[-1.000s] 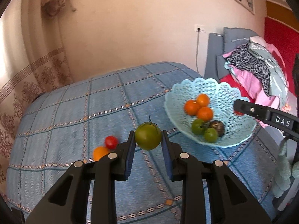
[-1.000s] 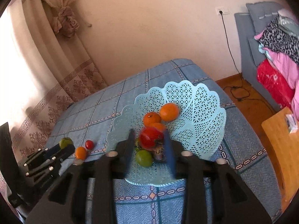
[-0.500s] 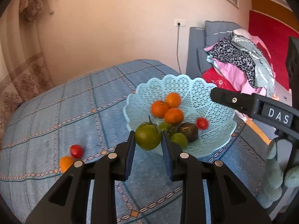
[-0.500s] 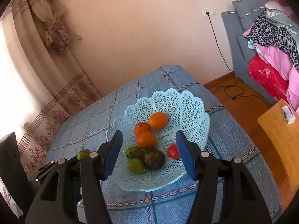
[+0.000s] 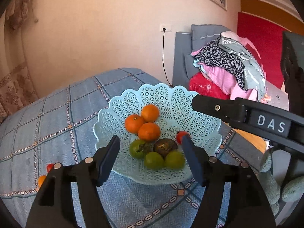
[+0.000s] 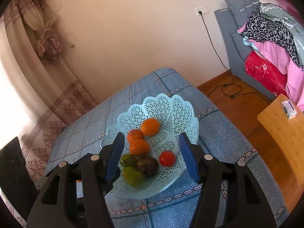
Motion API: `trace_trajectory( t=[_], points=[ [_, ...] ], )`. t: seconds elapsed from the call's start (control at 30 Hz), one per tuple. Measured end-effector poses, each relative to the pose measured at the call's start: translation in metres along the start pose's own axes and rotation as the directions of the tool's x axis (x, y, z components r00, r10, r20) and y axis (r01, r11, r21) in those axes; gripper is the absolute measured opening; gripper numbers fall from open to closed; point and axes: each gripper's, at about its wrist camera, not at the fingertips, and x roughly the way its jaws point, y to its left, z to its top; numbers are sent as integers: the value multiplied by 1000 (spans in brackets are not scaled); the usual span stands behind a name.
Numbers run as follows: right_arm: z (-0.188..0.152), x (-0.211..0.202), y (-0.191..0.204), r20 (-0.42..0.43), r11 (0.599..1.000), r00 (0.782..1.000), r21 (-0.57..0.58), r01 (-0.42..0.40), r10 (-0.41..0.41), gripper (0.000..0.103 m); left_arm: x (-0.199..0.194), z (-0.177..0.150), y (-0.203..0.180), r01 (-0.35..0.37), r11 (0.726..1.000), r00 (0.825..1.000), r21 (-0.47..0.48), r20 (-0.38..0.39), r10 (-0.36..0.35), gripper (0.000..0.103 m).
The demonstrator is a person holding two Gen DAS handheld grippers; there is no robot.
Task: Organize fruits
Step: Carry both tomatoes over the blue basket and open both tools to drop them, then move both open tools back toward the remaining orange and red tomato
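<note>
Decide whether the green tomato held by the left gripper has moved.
Yes. The green tomato left the open left gripper and now lies inside the basket.

Fruit fills the basket (image 5: 176,102) near half; its far lattice lies bare, reachable from above.

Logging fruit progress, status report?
Both claws open, left, right. Pale blue lattice plastic basket holds eight fruits. Two small fruits left on blue cloth. Nothing blocking.

Below me: bed in blue checked cover (image 5: 57,117). Lying straight on it, pale blue lattice basket (image 5: 190,102), small red tomato (image 5: 49,166) and an orange (image 5: 41,180) near left edge.
</note>
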Motion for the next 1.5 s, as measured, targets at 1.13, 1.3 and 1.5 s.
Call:
trace_trajectory(
  t=[1.13, 1.3, 1.5],
  points=[
    [-4, -6, 11, 13, 1000, 1000, -24, -16, 16, 69, -41, -9, 41, -87, 988, 996, -127, 24, 91, 89],
    [-5, -7, 14, 19, 999, 1000, -30, -21, 21, 76, -40, -12, 52, -123, 979, 992, -165, -7, 123, 90],
    [-6, -7, 16, 19, 999, 999, -30, -26, 26, 77, -42, -19, 67, -168, 968, 986, -188, -37, 164, 90]
  ],
)
